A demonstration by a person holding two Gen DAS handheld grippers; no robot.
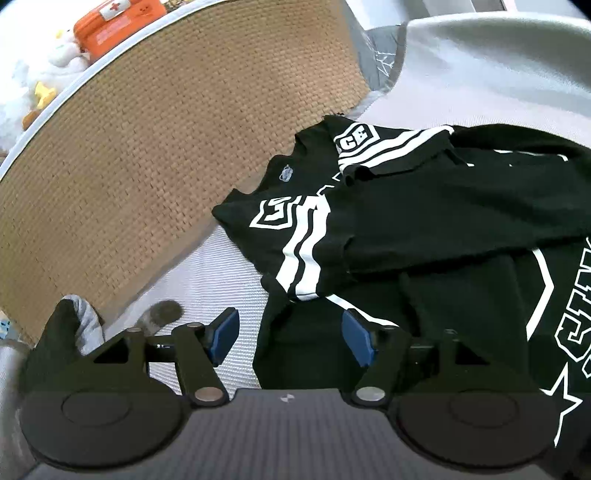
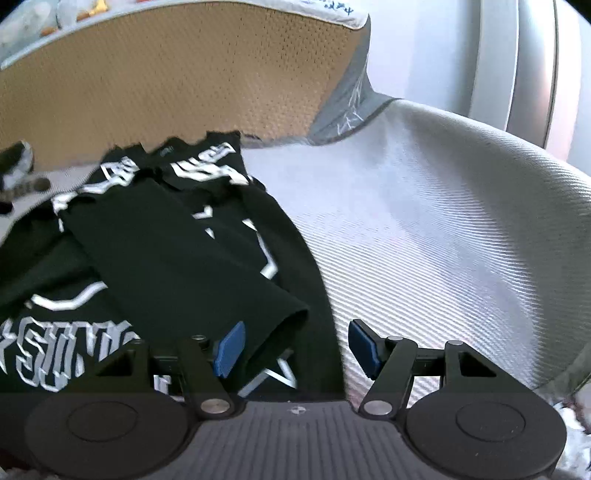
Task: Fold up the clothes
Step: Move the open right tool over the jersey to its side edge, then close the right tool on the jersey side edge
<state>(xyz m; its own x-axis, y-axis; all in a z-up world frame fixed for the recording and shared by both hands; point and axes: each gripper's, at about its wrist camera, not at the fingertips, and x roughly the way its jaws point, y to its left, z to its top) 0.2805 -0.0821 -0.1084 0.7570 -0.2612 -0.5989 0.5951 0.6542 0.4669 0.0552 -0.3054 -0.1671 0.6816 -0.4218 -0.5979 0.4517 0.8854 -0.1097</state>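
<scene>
A black T-shirt [image 1: 424, 221] with white stripes and lettering lies on a pale ribbed bed cover [image 1: 207, 273], its sleeves folded in over the body. My left gripper [image 1: 291, 339] is open and low over the shirt's left edge. One blue pad is above the cover and the other above black cloth. In the right wrist view the same shirt [image 2: 155, 251] fills the left half. My right gripper [image 2: 297, 350] is open and straddles the shirt's right edge, its left pad beside the end of a folded sleeve. Neither gripper has cloth pinched between its pads.
A tan woven panel [image 1: 147, 155] rises behind the bed. An orange first-aid case [image 1: 118, 22] and a white plush toy [image 1: 55, 55] sit beyond it. A grey pillow corner [image 2: 347, 107] lies at the back. Bare cover [image 2: 443, 229] spreads right of the shirt.
</scene>
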